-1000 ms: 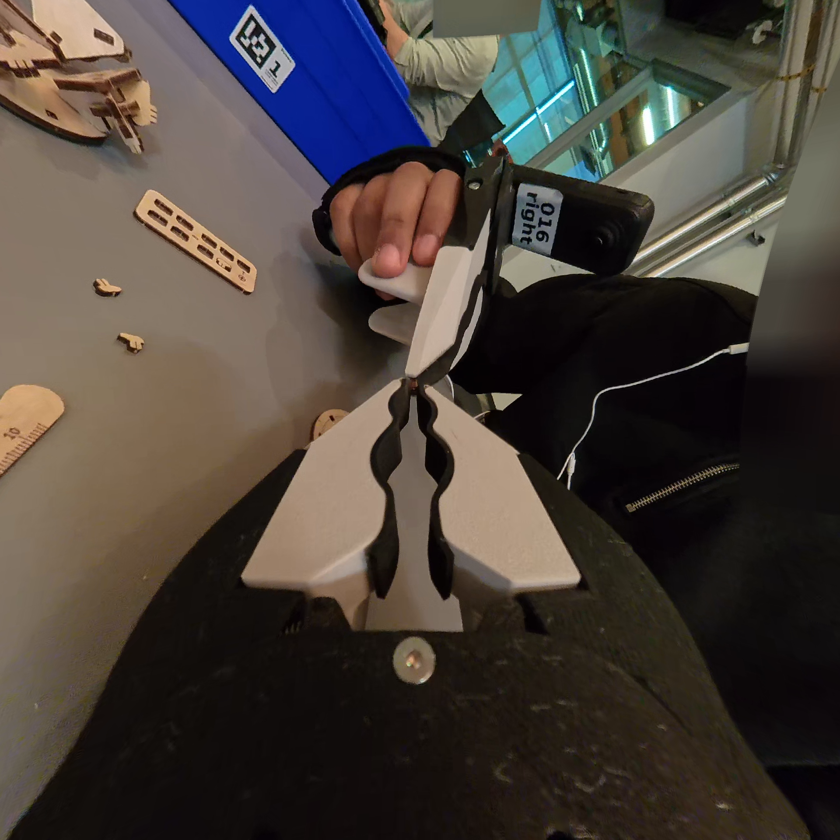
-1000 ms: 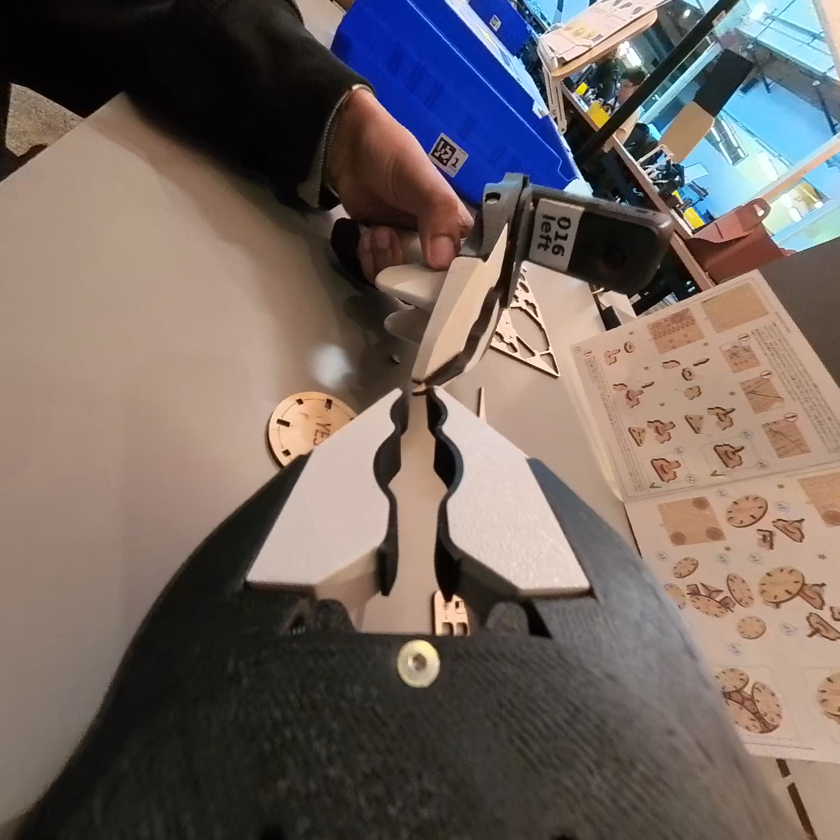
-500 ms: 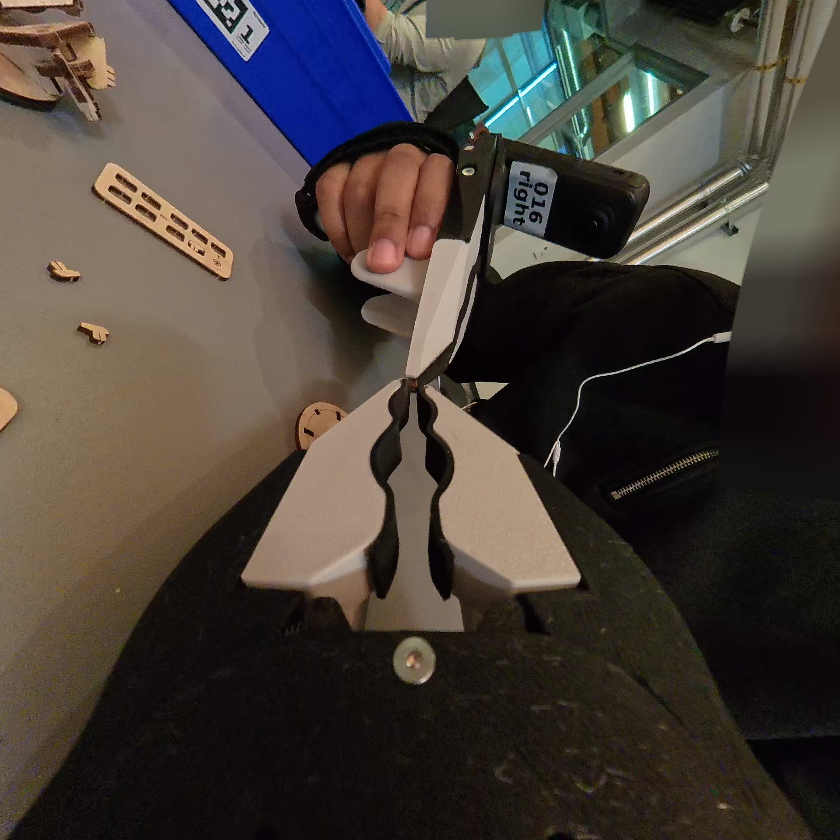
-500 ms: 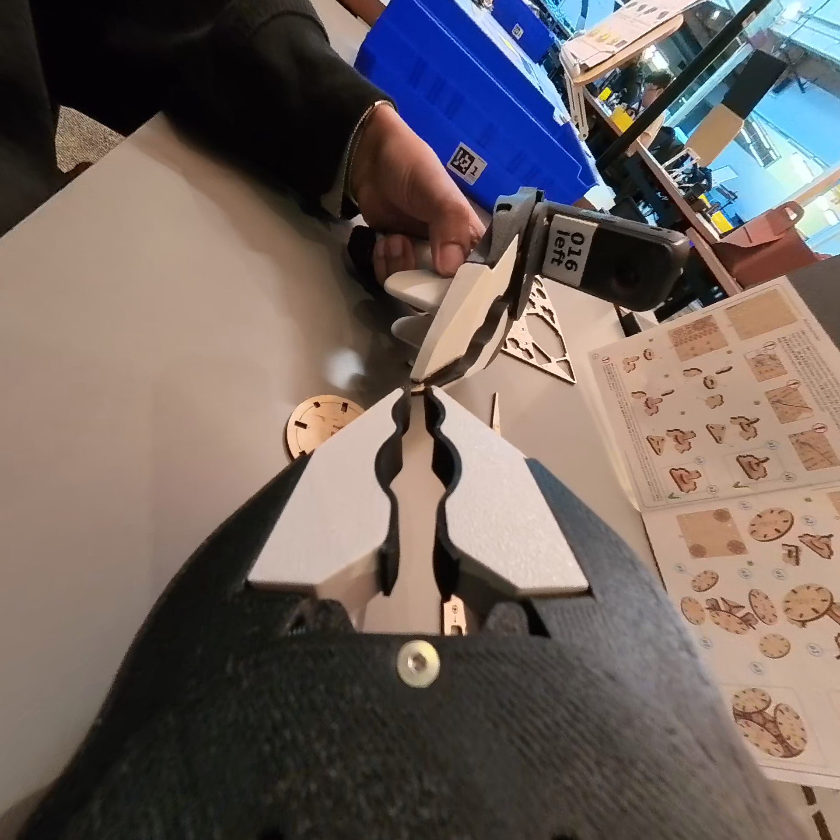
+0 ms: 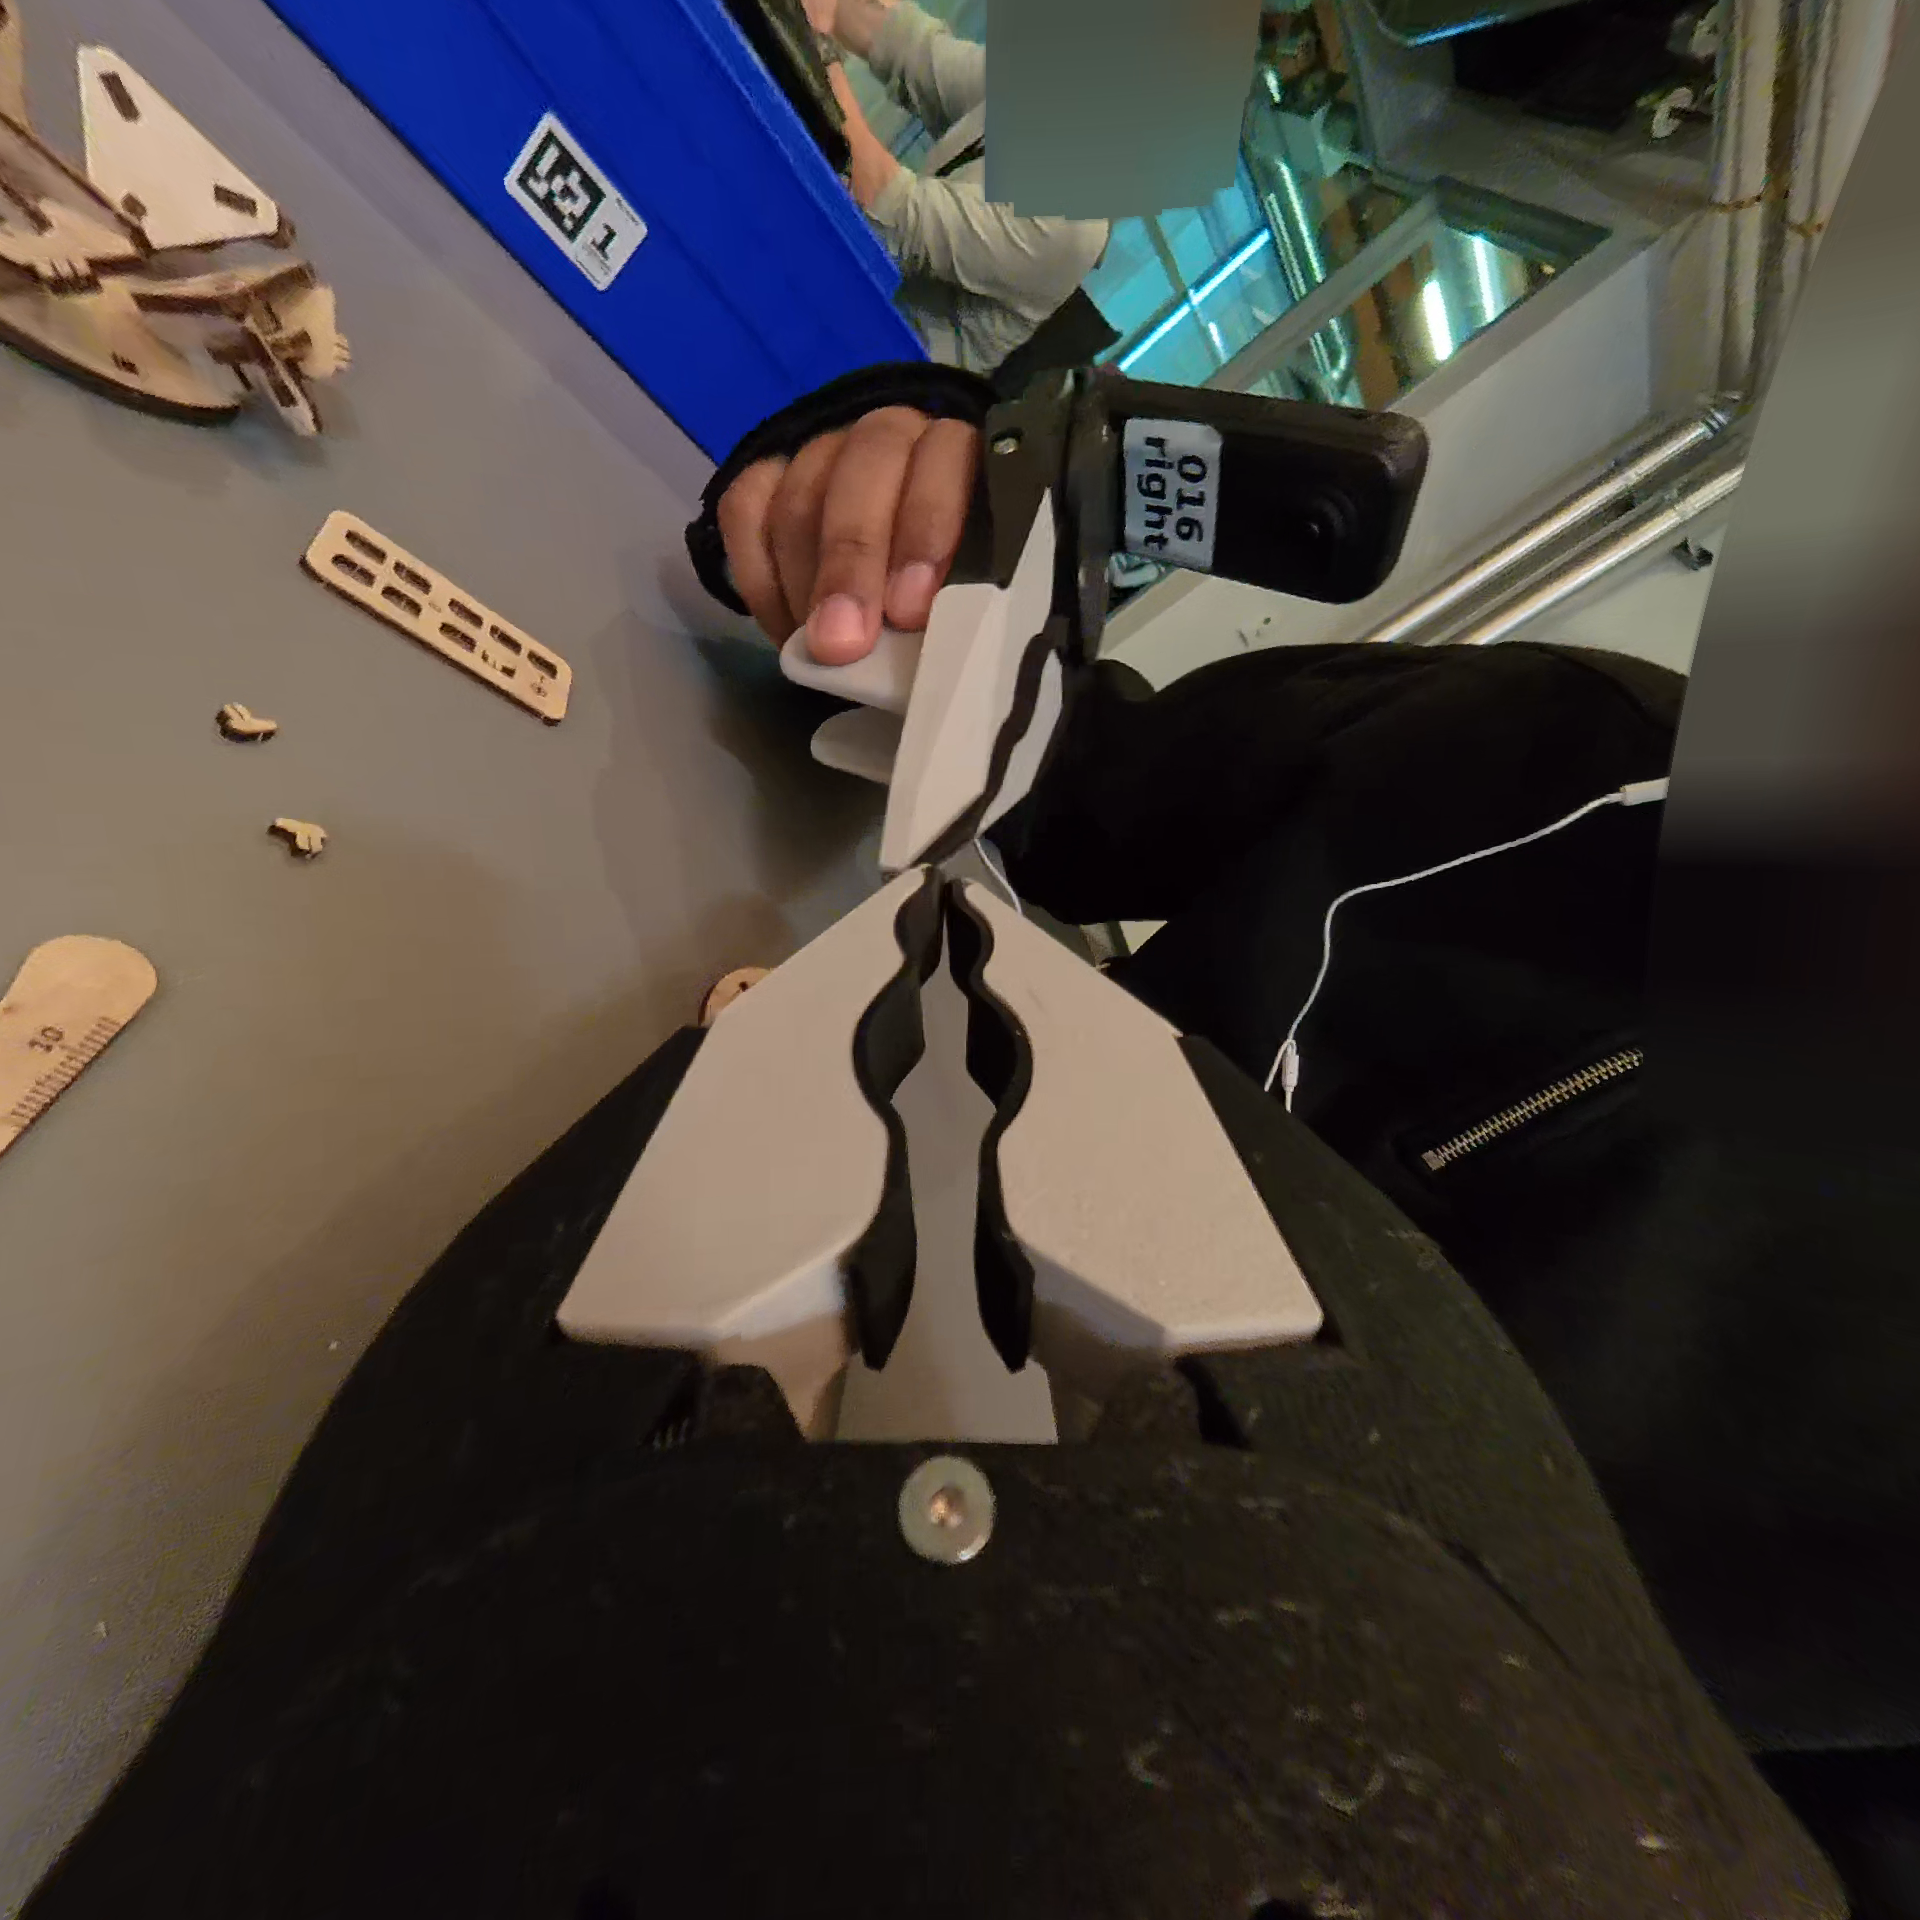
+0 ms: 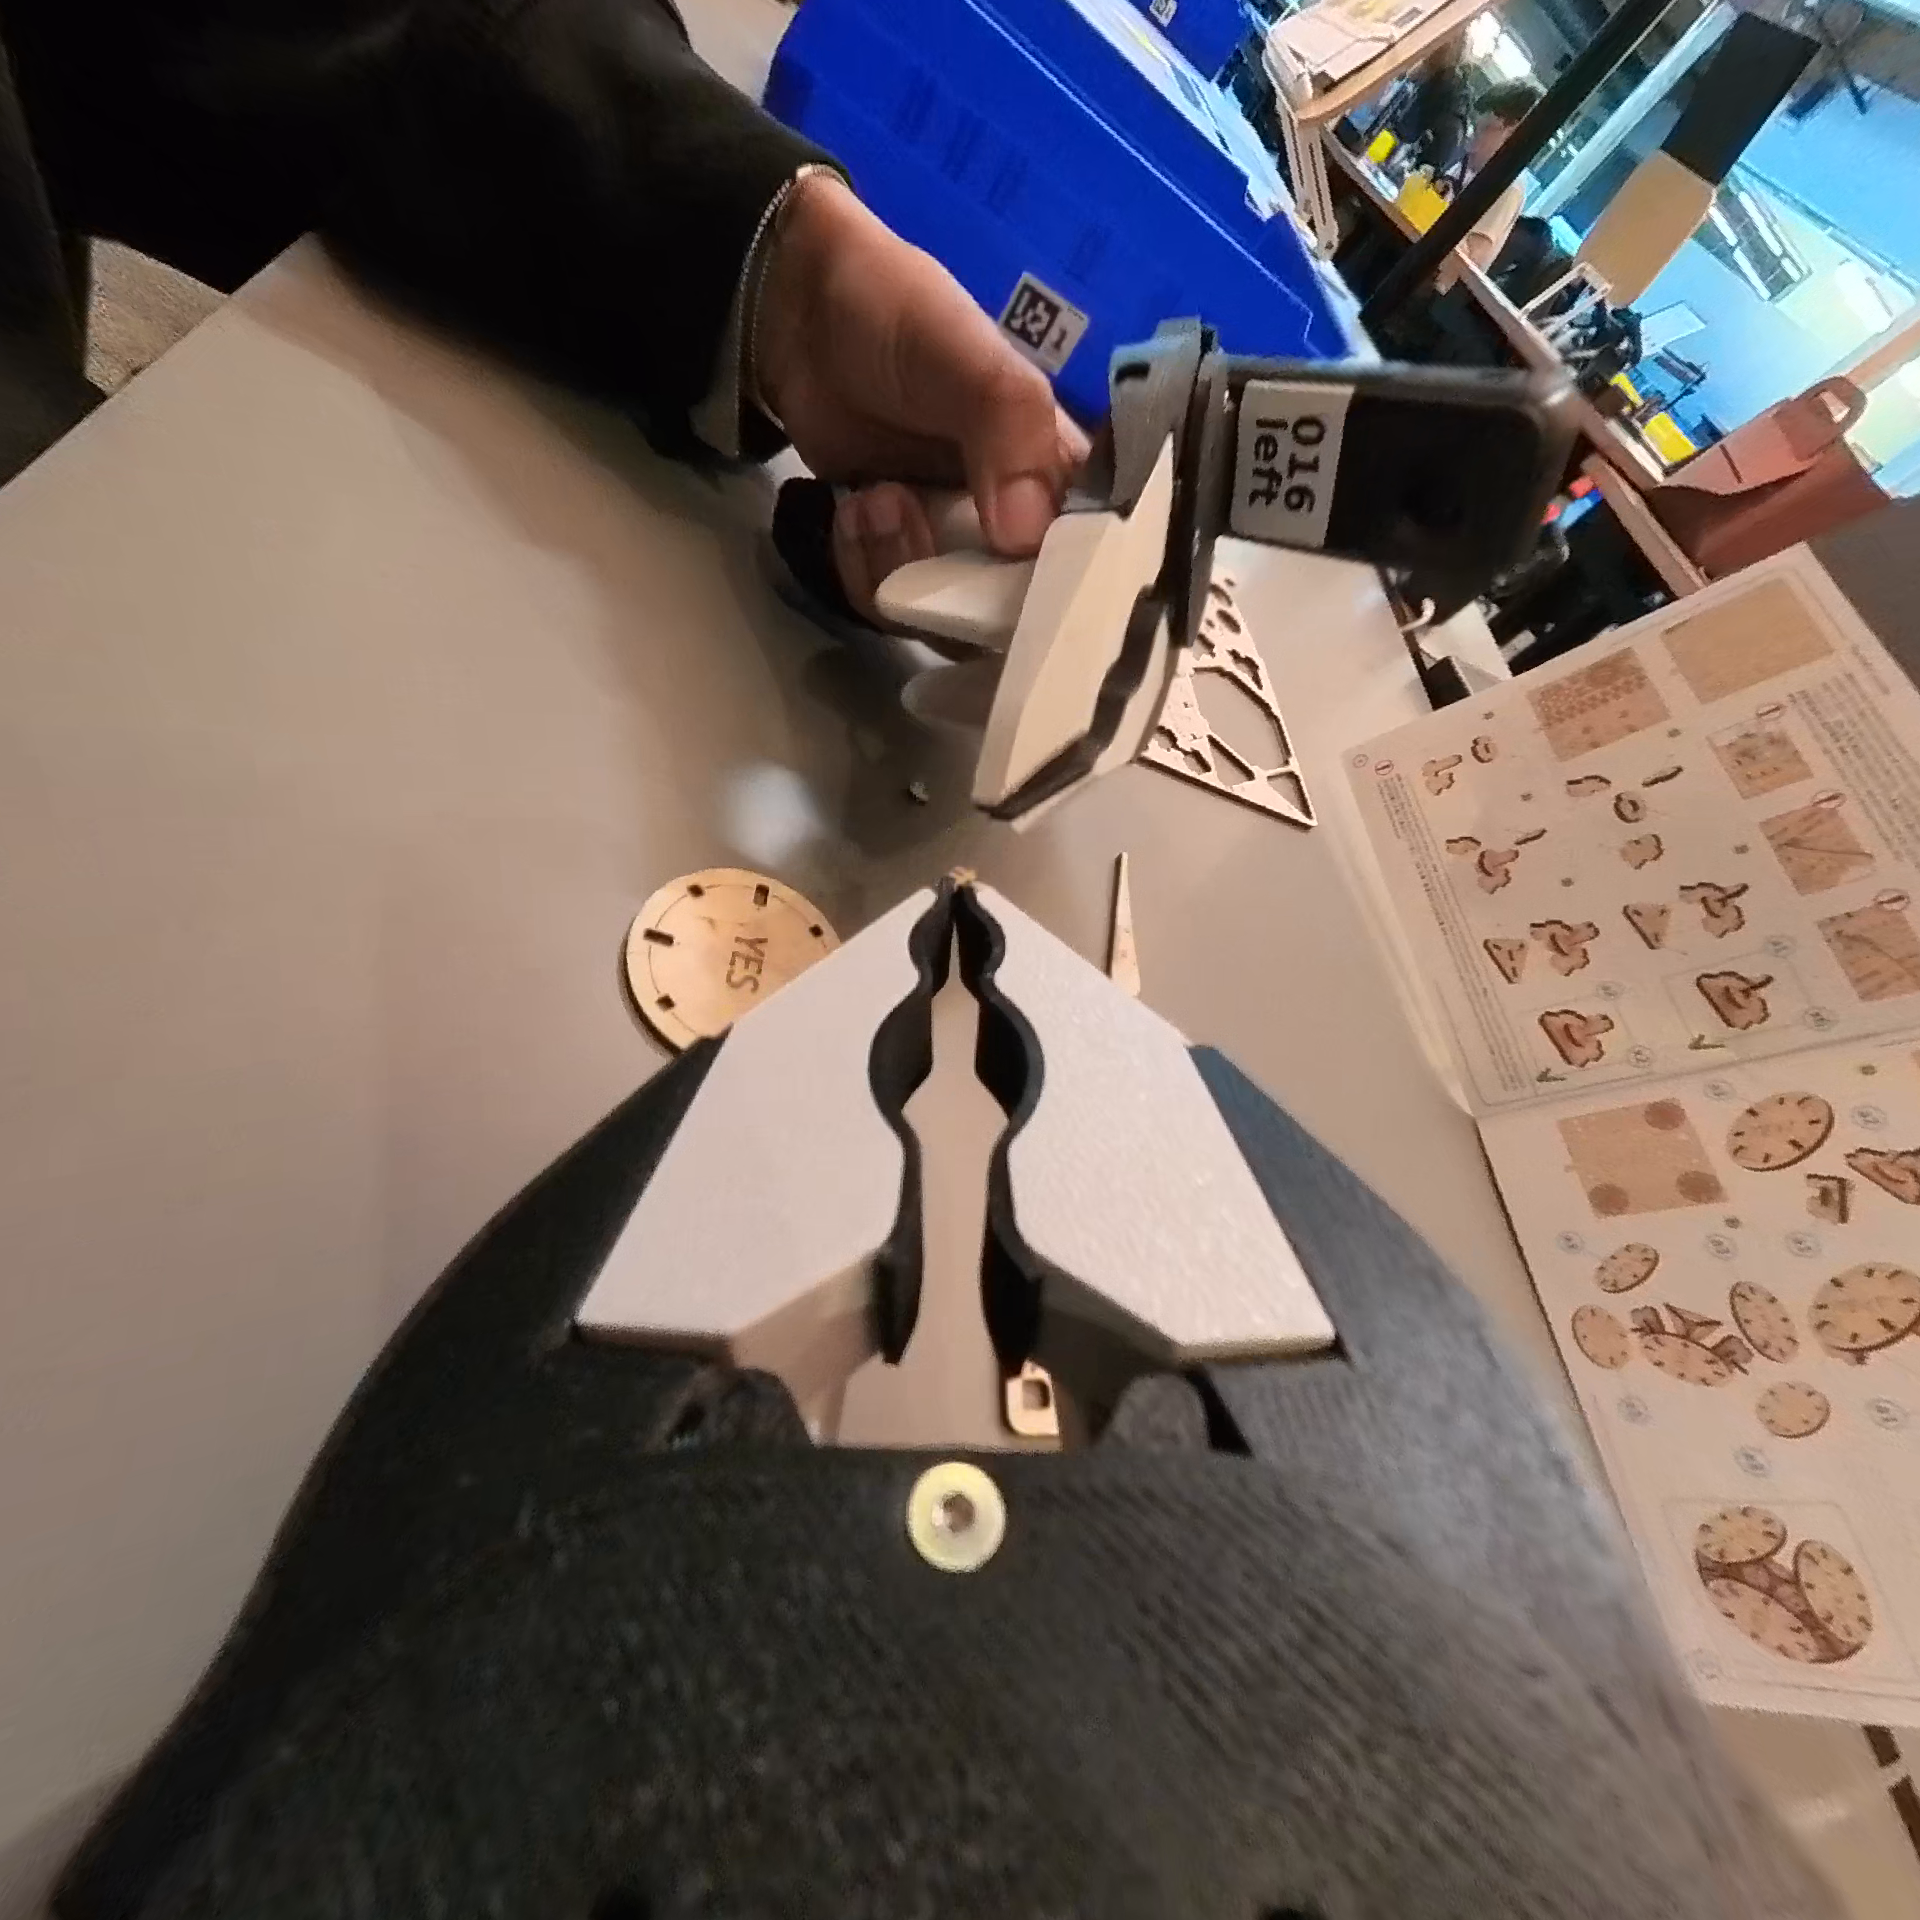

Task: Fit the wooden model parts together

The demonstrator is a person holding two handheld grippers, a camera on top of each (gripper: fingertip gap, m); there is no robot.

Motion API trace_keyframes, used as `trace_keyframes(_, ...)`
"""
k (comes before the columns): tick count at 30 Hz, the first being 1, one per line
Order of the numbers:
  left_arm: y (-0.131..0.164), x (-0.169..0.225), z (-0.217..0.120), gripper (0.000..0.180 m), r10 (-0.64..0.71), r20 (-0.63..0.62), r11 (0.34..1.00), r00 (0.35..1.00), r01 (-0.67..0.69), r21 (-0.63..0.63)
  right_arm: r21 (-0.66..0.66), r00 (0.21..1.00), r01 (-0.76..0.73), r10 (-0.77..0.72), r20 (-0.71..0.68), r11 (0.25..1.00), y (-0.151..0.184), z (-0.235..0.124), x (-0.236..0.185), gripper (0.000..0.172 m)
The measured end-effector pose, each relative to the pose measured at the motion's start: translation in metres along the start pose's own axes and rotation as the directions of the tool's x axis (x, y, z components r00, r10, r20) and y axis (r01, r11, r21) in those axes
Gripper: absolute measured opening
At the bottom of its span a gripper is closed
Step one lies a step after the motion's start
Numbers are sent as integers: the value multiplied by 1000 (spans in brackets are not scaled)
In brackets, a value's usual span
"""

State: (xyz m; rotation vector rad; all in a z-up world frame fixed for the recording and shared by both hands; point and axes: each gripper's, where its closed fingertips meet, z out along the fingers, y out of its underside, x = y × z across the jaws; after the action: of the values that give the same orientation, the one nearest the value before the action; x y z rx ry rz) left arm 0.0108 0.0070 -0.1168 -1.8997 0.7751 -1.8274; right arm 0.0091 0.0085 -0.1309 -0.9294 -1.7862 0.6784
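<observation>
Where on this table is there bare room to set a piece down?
Open tabletop lies left of the round wooden disc and the left tongs. Right is crowded: pointed wooden sliver, triangular fret sheet, instruction sheets. A smaller free patch sits below the slotted strip.

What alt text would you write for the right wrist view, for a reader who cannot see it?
The right tool, shut on a tiny wooden piece, hangs above a grey table. Beyond it a hand holds the left tool; a wooden disc and instruction sheets lie nearby.
</observation>
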Motion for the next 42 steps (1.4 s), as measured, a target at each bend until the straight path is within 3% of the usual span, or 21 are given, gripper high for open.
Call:
trace_keyframes(7, 2, -6, 1, 0, 13, 60, 1000, 998, -12, -16, -17, 1000, -24, 25, 17, 1000, 6, 3, -1, 0)
trace_keyframes(14, 3, -12, 3, 13, -9, 76, 1000, 997, 10, -9, -2, 999, -26, 26, -32, 1000, 3, 1, 6, 0)
trace_keyframes(29, -3, -8, 5, 1, -11, 15, 999, 1000, 10, 41, 9, 996, -2, 3, -88, 1000, -5, 1, 12, 0)
trace_keyframes(38, 10, -8, 7, 0, 37, 49, 997, 998, -34, -67, 30, 998, -55, 55, 19, 998, -2, 2, -2, 12)
trace_keyframes(42, 27, -4, 14, 1, -20, 13, 986, 1000, 22, -164, 25, 996, -34, 32, 83, 999, -3, 7, -16, 13)
